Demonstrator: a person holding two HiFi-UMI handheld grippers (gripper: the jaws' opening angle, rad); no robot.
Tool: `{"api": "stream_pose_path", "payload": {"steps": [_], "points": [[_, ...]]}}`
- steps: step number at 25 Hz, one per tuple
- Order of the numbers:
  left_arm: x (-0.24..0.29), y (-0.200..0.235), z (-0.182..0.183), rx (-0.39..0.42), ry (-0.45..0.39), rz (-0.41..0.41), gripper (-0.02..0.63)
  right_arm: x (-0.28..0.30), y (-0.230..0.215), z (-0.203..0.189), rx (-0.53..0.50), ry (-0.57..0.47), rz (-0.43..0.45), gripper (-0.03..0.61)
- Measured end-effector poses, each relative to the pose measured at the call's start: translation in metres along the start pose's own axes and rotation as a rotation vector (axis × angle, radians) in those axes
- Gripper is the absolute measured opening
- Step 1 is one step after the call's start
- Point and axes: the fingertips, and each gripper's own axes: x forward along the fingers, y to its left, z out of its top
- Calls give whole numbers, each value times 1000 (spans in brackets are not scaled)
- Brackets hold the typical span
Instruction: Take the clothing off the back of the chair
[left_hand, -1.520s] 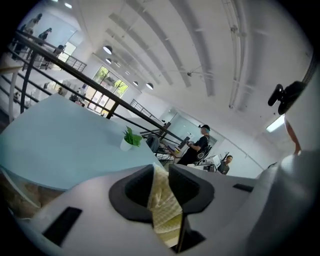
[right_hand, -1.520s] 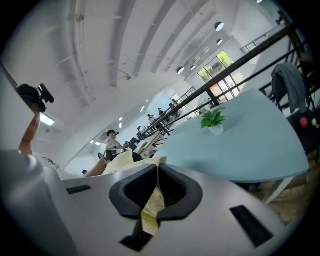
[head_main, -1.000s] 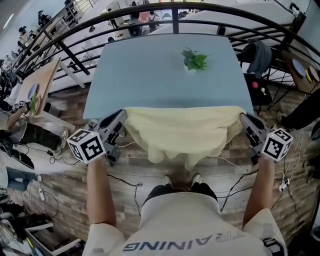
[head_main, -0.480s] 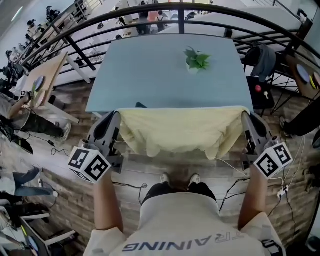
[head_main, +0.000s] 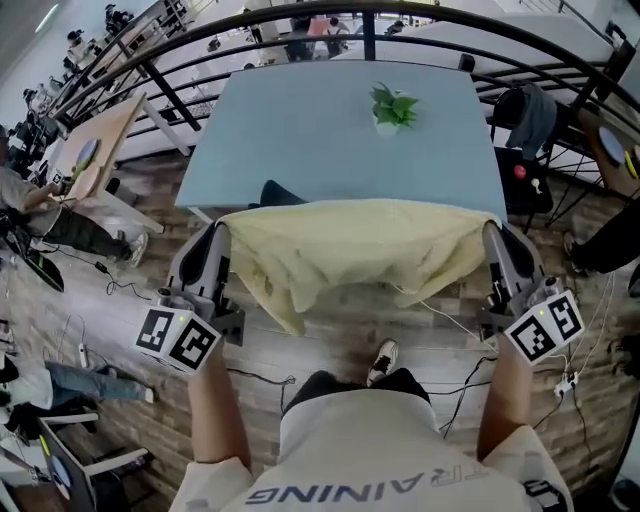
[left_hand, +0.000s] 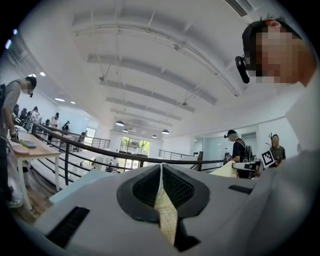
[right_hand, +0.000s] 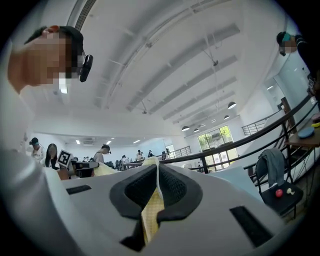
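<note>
A pale yellow garment hangs stretched between my two grippers, in front of the light blue table. My left gripper is shut on its left corner, and yellow cloth shows pinched between the jaws in the left gripper view. My right gripper is shut on the right corner; a strip of the same cloth sits between its jaws. The dark chair back peeks out behind the garment's upper left edge. The cloth sags lower on the left side.
A small green plant in a white pot stands on the table's far part. A black curved railing runs behind the table. A chair with a grey jacket stands at right. Cables lie on the wooden floor by the person's feet.
Both grippers have risen with the garment, lifting it up off the chair. The dark chair back now shows behind the cloth's upper left edge. The person's feet have shifted.
</note>
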Motion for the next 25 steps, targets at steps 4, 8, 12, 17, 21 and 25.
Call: {"api": "stream_pose_path", "payload": {"steps": [4, 8, 12, 17, 21, 25], "points": [[-26, -8, 6, 32, -17, -26, 43, -22, 16, -3, 15, -7, -80, 29], [-54, -14, 6, 56, -6, -78, 43, -40, 47, -10, 19, -17, -150, 29], [-80, -10, 7, 69, 7, -104, 43, -59, 76, -18, 16, -2, -201, 29], [-96, -30, -1, 100, 28, -108, 43, -95, 81, -19, 3, 14, -246, 29], [-118, -29, 3, 84, 20, -119, 43, -110, 102, -19, -3, 16, -269, 29], [-130, -24, 6, 73, 10, -128, 43, -117, 118, -18, -11, 9, -279, 29]]}}
